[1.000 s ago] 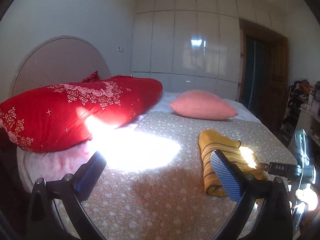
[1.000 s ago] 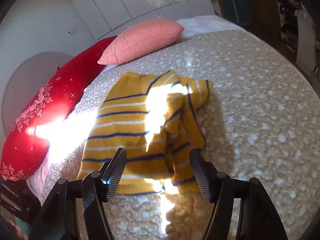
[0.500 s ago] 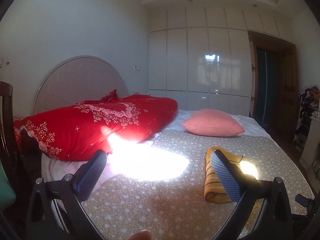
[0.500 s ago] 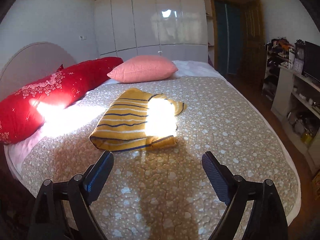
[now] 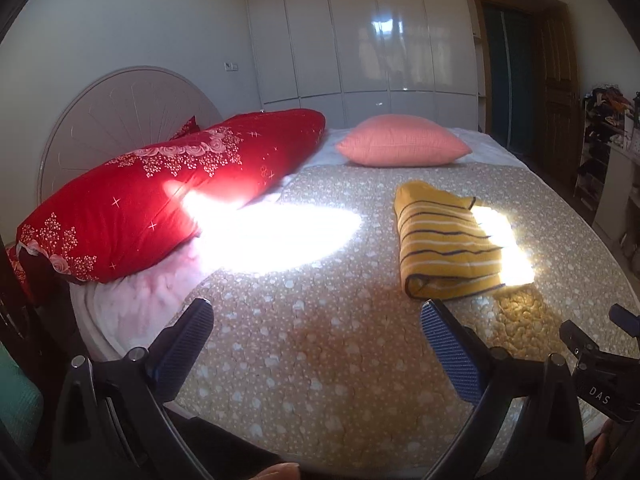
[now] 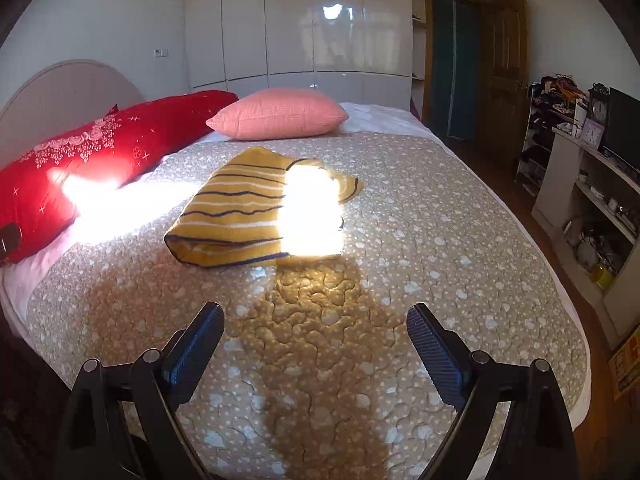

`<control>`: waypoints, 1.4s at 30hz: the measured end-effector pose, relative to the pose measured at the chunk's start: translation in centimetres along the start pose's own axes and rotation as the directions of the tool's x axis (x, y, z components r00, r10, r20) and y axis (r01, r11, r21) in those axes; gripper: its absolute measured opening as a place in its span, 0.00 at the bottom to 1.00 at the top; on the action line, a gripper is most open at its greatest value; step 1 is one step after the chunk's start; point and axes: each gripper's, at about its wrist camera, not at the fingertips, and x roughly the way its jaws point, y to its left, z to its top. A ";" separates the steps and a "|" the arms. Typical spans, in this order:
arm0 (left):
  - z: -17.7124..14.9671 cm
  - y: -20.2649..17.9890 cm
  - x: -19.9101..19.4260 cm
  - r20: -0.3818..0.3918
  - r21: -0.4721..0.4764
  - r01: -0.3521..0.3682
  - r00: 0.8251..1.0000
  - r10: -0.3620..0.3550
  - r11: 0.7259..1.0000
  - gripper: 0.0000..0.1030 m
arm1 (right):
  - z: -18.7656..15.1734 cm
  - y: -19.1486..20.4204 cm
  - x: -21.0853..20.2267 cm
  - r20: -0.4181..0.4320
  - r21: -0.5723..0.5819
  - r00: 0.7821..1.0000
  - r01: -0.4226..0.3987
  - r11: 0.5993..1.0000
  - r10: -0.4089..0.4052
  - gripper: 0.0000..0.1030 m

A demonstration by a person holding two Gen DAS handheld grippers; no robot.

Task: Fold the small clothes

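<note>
From the left wrist view, the left gripper is spread wide with nothing in it, hovering over the beige quilted bedspread. The folded mustard-yellow knit sweater with navy and white stripes lies further up the bed, right of a sun patch.

Right wrist view: the right gripper is wide apart too, empty. The sweater sits ahead, near the pink pillow and long red floral bolster.

Beige quilted bedspread fills centre. Red floral pillow at 9 o'clock, pink cushion at 12, white wardrobe behind, cluttered shelves at 3 o'clock.
</note>
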 end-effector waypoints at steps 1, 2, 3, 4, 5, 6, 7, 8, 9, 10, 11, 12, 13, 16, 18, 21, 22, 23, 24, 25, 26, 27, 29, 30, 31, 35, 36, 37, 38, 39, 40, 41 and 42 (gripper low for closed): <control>-0.3 -0.1 0.2 -0.009 0.002 0.002 1.000 -0.002 1.000 1.00 | -0.1 0.0 0.2 -0.008 0.001 1.000 0.000 1.000 0.000 0.92; -0.4 -0.1 0.4 -0.016 0.006 0.003 1.000 -0.003 1.000 1.00 | -0.2 0.0 0.4 -0.016 0.004 1.000 -0.004 1.000 0.004 0.92; -0.6 -0.3 0.5 -0.021 0.011 0.004 1.000 -0.004 1.000 1.00 | -0.3 0.0 0.6 -0.025 0.009 1.000 -0.008 1.000 0.008 0.92; -0.7 -0.4 0.6 -0.025 0.017 0.005 1.000 -0.005 1.000 1.00 | -0.3 0.0 0.8 -0.033 0.013 0.999 -0.010 1.000 0.010 0.92; -0.9 -0.5 0.6 -0.028 0.020 0.007 1.000 -0.007 1.000 1.00 | -0.4 -0.1 0.9 -0.039 0.015 0.999 -0.012 1.000 0.012 0.92; -0.9 -0.6 0.6 -0.031 0.021 0.012 0.999 -0.011 1.000 1.00 | -0.4 -0.1 1.0 -0.043 0.016 0.999 -0.011 1.000 0.012 0.92; -1.0 -0.7 0.7 -0.036 0.020 0.017 0.999 -0.016 1.000 1.00 | -0.4 -0.1 1.0 -0.046 0.014 0.999 -0.010 1.000 0.011 0.92; -1.1 -0.7 0.7 -0.041 0.020 0.024 0.999 -0.023 1.000 1.00 | -0.5 -0.1 1.1 -0.048 0.012 0.999 -0.008 1.000 0.008 0.92; -1.1 -0.8 0.8 -0.048 0.018 0.031 0.998 -0.030 0.999 1.00 | -0.5 -0.1 1.2 -0.051 0.010 0.999 -0.005 1.000 0.006 0.92; -1.1 -0.9 0.9 -0.055 0.019 0.037 0.998 -0.036 0.999 1.00 | -0.6 -0.1 1.2 -0.055 0.008 0.998 -0.003 1.000 0.004 0.92; -1.1 -1.1 1.0 -0.062 0.021 0.042 0.997 -0.041 0.999 1.00 | -0.7 -0.1 1.3 -0.057 0.006 0.998 -0.003 1.000 0.003 0.92; -1.2 -1.2 1.2 -0.069 0.022 0.048 0.996 -0.047 0.999 1.00 | -0.8 -0.1 1.3 -0.060 0.006 0.998 -0.002 1.000 0.003 0.92; -1.3 -1.4 1.3 -0.076 0.024 0.055 0.996 -0.053 0.998 1.00 | -0.8 -0.1 1.4 -0.063 0.007 0.998 -0.002 1.000 0.002 0.92; -1.6 -1.8 1.5 -0.095 0.031 0.073 0.993 -0.070 0.997 1.00 | -1.0 -0.1 1.7 -0.077 0.010 0.997 -0.002 1.000 0.003 0.92; -1.8 -2.0 1.7 -0.103 0.035 0.076 0.992 -0.072 0.996 1.00 | -1.1 -0.1 1.9 -0.085 0.012 0.996 0.000 1.000 0.001 0.92; -2.1 -2.2 1.8 -0.114 0.038 0.090 0.990 -0.085 0.995 1.00 | -1.3 -0.1 2.1 -0.097 0.013 0.995 -0.002 1.000 0.004 0.92; -2.1 -2.3 1.9 -0.119 0.039 0.094 0.989 -0.088 0.995 1.00 | -1.3 0.0 2.1 -0.098 0.013 0.995 -0.004 1.000 0.005 0.92; -2.2 -2.4 2.0 -0.125 0.040 0.098 0.988 -0.093 0.994 1.00 | -1.4 0.0 2.2 -0.099 0.012 0.995 -0.004 1.000 0.005 0.92; -2.3 -2.4 2.1 -0.130 0.039 0.103 0.987 -0.097 0.994 1.00 | -1.4 0.0 2.2 -0.101 0.011 0.995 -0.003 1.000 0.004 0.92; -2.3 -2.5 2.2 -0.135 0.038 0.107 0.986 -0.101 0.994 1.00 | -1.5 0.0 2.3 -0.104 0.010 0.995 -0.003 1.000 0.004 0.92; -2.4 -2.5 2.2 -0.140 0.037 0.110 0.985 -0.104 0.993 1.00 | -1.5 0.1 2.3 -0.106 0.010 0.994 -0.003 1.000 0.004 0.92; -2.4 -2.5 2.3 -0.144 0.036 0.113 0.984 -0.107 0.993 1.00 | -1.6 0.0 2.4 -0.109 0.009 0.994 -0.003 1.000 0.004 0.92; -2.5 -2.6 2.5 -0.151 0.035 0.116 0.982 -0.109 0.993 1.00 | -1.7 0.0 2.5 -0.112 0.009 0.994 -0.002 1.000 0.003 0.92; -2.6 -2.6 2.5 -0.155 0.035 0.118 0.982 -0.111 0.992 1.00 | -1.7 0.0 2.5 -0.115 0.009 0.993 -0.001 1.000 0.002 0.92; -2.7 -2.7 2.6 -0.159 0.034 0.121 0.981 -0.114 0.992 1.00 | -1.7 -0.1 2.6 -0.118 0.010 0.993 0.001 1.000 0.000 0.92; -3.0 -2.9 3.0 -0.185 0.024 0.143 0.973 -0.136 0.989 1.00 | -1.8 -0.2 2.7 -0.124 0.010 0.992 0.003 1.000 -0.002 0.92; -3.1 -3.0 3.1 -0.191 0.025 0.145 0.972 -0.138 0.989 1.00 | -1.8 -0.2 2.7 -0.126 0.009 0.992 0.003 1.000 -0.002 0.92; -3.2 -3.1 3.2 -0.196 0.027 0.147 0.971 -0.139 0.989 1.00 | -1.8 -0.2 2.8 -0.128 0.007 0.992 0.003 1.000 -0.003 0.92; -3.4 -3.2 3.3 -0.203 0.027 0.149 0.969 -0.140 0.989 1.00 | -1.9 -0.2 2.8 -0.130 0.005 0.991 0.004 1.000 -0.004 0.92; -3.5 -3.3 3.4 -0.209 0.027 0.151 0.968 -0.142 0.988 1.00 | -1.9 -0.1 2.9 -0.132 0.002 0.991 0.005 1.000 -0.004 0.92; -3.6 -3.4 3.5 -0.215 0.026 0.154 0.966 -0.145 0.988 1.00 | -1.9 -0.1 2.9 -0.134 -0.001 0.991 0.005 1.000 -0.005 0.92; -3.7 -3.4 3.6 -0.221 0.025 0.158 0.964 -0.149 0.987 1.00 | -2.0 -0.1 3.0 -0.136 -0.003 0.991 0.005 1.000 -0.005 0.92; -3.8 -3.5 3.7 -0.226 0.025 0.161 0.962 -0.151 0.987 1.00 | -2.1 -0.1 3.0 -0.139 -0.004 0.990 0.006 1.000 -0.006 0.92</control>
